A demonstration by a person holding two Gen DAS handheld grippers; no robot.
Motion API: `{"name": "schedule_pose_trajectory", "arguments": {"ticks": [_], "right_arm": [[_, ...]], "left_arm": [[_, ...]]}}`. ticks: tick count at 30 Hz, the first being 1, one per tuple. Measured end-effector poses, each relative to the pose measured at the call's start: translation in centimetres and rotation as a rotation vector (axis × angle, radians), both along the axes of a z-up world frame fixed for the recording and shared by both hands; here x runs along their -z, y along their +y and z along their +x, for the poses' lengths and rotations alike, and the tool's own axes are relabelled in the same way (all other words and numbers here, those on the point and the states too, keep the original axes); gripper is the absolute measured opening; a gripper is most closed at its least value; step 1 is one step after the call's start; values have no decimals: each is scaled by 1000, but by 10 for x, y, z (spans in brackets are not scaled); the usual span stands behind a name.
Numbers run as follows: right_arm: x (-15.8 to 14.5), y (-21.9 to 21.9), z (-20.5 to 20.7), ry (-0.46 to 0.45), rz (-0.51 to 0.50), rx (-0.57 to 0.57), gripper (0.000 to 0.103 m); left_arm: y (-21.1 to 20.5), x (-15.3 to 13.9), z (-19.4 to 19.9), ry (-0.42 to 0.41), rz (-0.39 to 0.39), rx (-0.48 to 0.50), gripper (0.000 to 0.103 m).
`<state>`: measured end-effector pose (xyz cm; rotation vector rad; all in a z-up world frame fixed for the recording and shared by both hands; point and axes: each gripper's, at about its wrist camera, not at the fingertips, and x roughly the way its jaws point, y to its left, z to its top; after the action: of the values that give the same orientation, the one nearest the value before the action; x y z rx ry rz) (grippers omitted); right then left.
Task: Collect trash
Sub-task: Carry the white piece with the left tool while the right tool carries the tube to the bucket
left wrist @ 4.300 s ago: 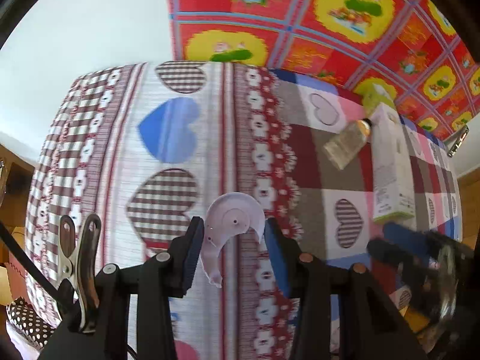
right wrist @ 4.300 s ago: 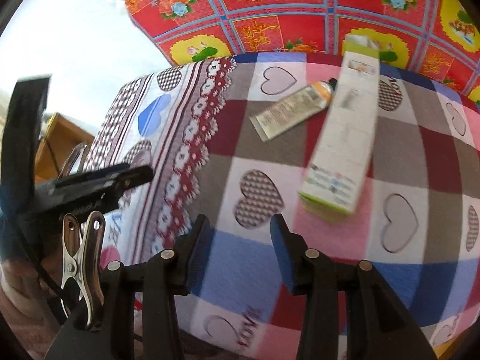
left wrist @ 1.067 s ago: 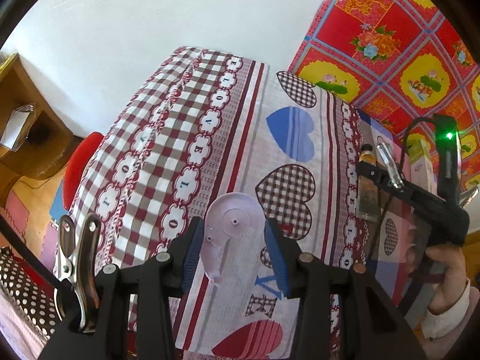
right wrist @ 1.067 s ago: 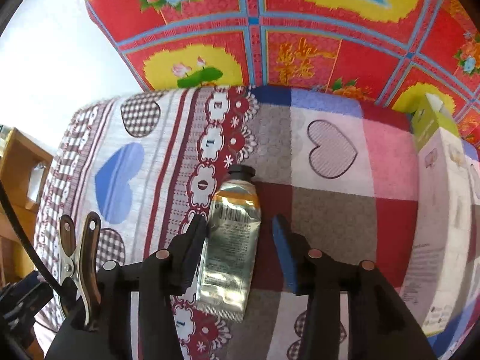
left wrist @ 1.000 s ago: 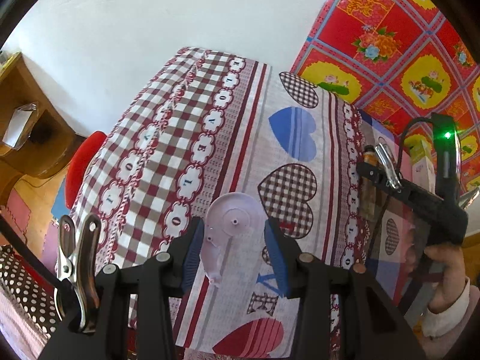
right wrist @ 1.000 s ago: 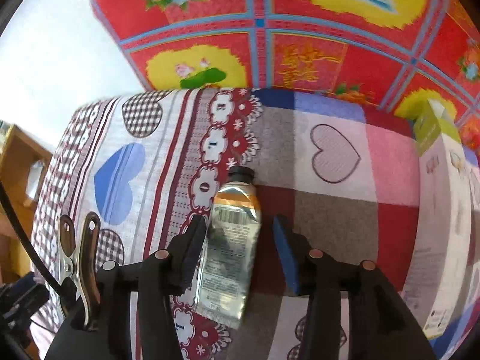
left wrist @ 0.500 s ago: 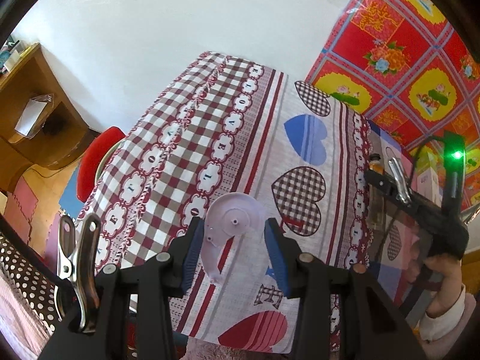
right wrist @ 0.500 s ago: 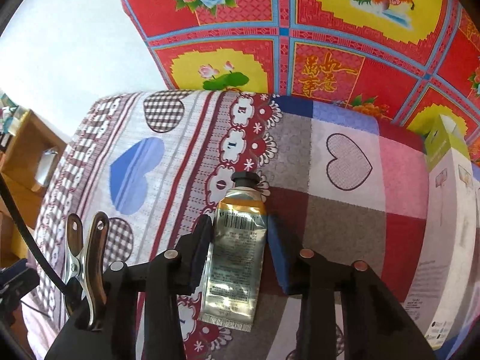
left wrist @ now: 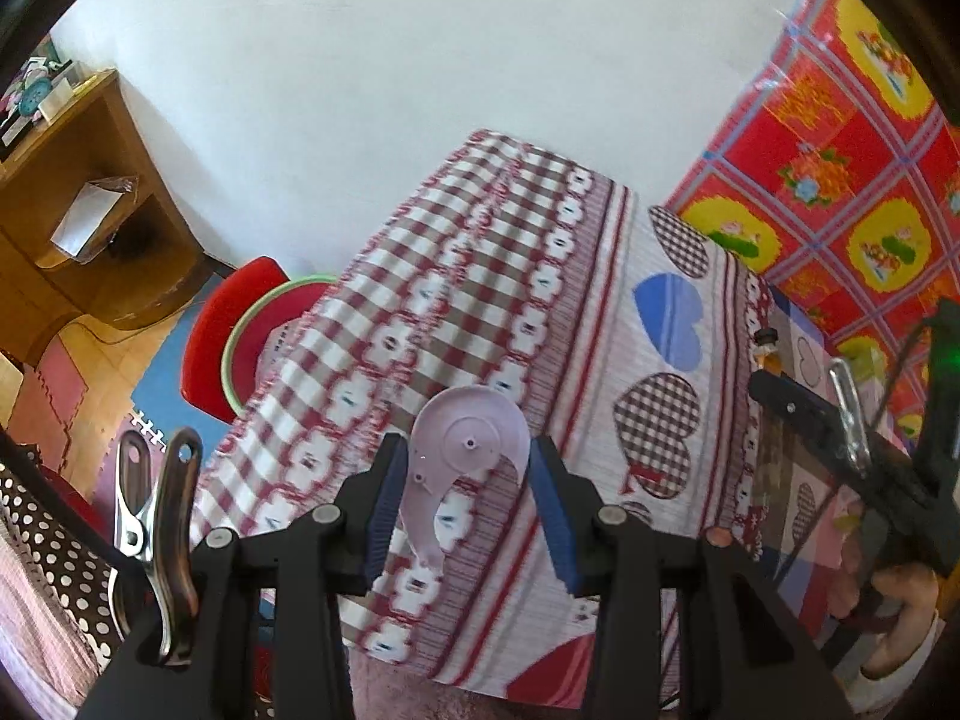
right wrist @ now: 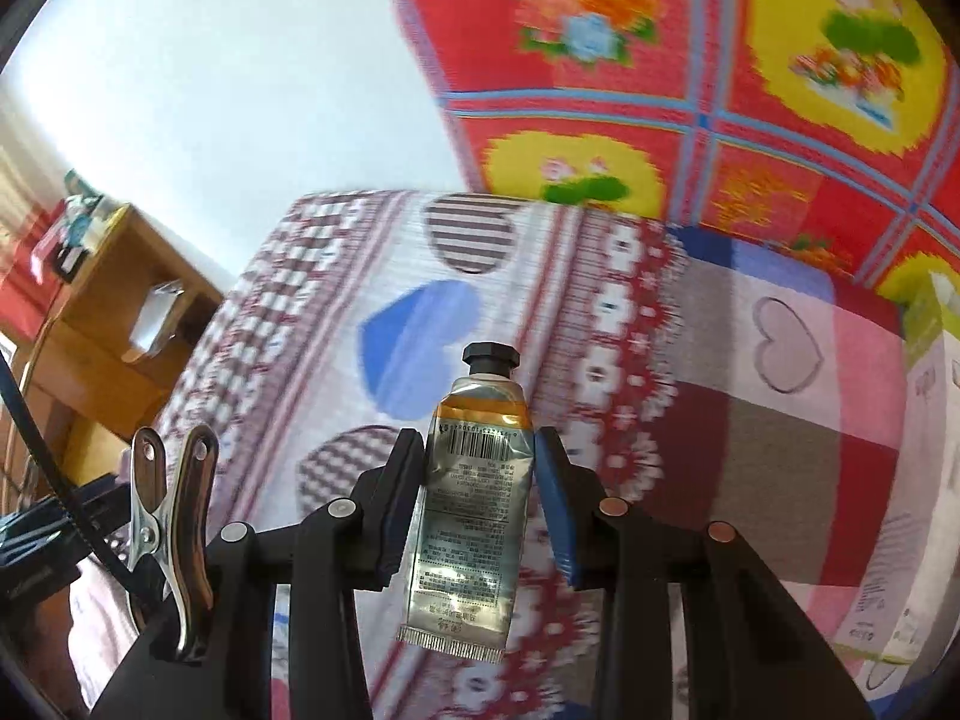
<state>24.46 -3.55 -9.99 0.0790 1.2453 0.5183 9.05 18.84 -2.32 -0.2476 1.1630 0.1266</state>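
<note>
Right gripper point(right wrist: 477, 480) has its jaws closed in on a tube point(right wrist: 474, 498), both pads pressing its sides. Cap points away from the camera, the crimped end hangs down toward it, barcode side facing up. Tube looks lifted clear of the tablecloth point(right wrist: 690, 420), which is blurry underneath.

Left gripper point(left wrist: 462, 489) is pinching a plastic piece point(left wrist: 462, 450), a pale lilac disc with a curved tail hanging down between the fingers. Jaws are only as far apart as the disc is wide, its edges touching both blue pads. It's held over the checked edge of the cloth point(left wrist: 480, 300) where it drapes down.

In the left view you can spot the right gripper point(left wrist: 774, 387) off to the right, with the tube's black cap point(left wrist: 765, 336) poking out past its tip, and the hand point(left wrist: 894, 600) gripping the handle.

A white-and-green box point(right wrist: 918, 480) lies on the cloth just right of the tube. Red floral sheet point(right wrist: 720, 90) covers the wall behind. Wooden shelf point(left wrist: 78, 210) on the left, and a red stool point(left wrist: 222, 336) beside the table.
</note>
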Motion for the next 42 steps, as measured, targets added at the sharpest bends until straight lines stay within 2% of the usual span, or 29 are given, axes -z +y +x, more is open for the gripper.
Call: {"name": "schedule_pose_trajectory", "arguments": {"ticks": [23,32,42], "right_arm": [[-57,165,-37,-23,101,-170,39],[-61,225,-46,-6,130,-255,39],[-53,284,-42,-12,119,-301,39]], "left_arm": [[153,6,5,-1,-15,-92,44],[195,23,10,11,-34,-107,44],[221,48,25,13,-76,-92,44]]}}
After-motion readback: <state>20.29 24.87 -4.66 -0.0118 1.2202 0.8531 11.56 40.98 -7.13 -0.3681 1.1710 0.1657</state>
